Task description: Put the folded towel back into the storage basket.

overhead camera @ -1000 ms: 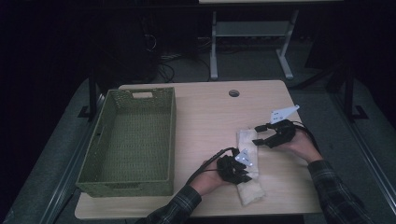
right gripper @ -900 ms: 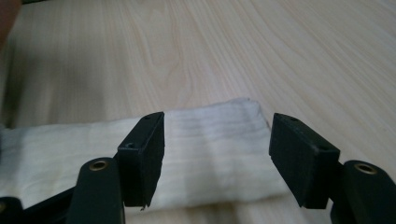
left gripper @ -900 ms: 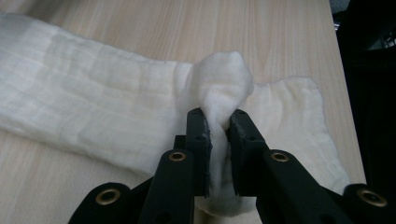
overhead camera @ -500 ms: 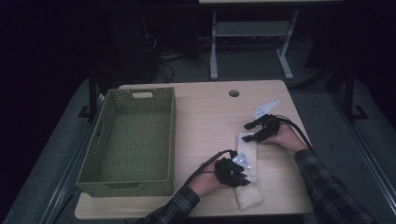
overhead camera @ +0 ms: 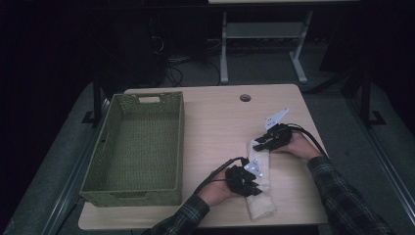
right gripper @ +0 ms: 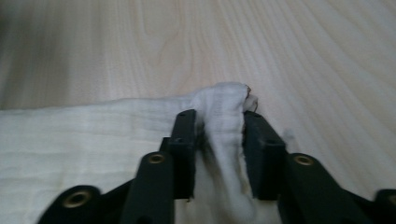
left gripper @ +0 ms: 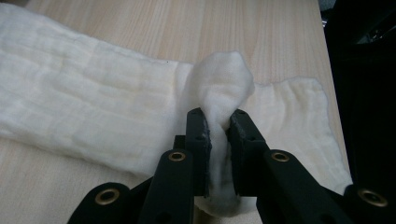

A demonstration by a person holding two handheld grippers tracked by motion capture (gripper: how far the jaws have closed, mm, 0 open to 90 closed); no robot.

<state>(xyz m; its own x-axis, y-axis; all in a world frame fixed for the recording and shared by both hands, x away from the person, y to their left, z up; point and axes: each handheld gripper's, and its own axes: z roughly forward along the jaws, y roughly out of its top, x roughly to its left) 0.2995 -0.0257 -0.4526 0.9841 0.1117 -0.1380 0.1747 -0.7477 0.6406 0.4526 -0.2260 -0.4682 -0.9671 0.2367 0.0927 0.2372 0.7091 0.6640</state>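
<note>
Since a second ago, the right gripper (overhead camera: pixel 260 142) has come down and in from the counter's far right to the far end of the cloth (overhead camera: pixel 259 182), and its jaws have just been closing, with a fold of cloth between them. In the right gripper view the two black jaws press a raised ridge of the white fabric from both sides, so they grip the cloth. The left gripper (overhead camera: pixel 250 186) has kept its place on the near part of the cloth; its own view shows its jaws clamped on a pinched-up tuft (left gripper: pixel 219 93) of the same fabric.

On the counter (overhead camera: pixel 215 127), a pale wooden top, the green woven basket (overhead camera: pixel 98 166) stands at the left, empty, and has not shifted. The cloth lies as a long cream strip at the right front, well apart from the basket, running from near the front edge away toward the right hand (overhead camera: pixel 301 147). It now looks narrower and more stretched between the two grippers than before. No writing can be read anywhere.
</note>
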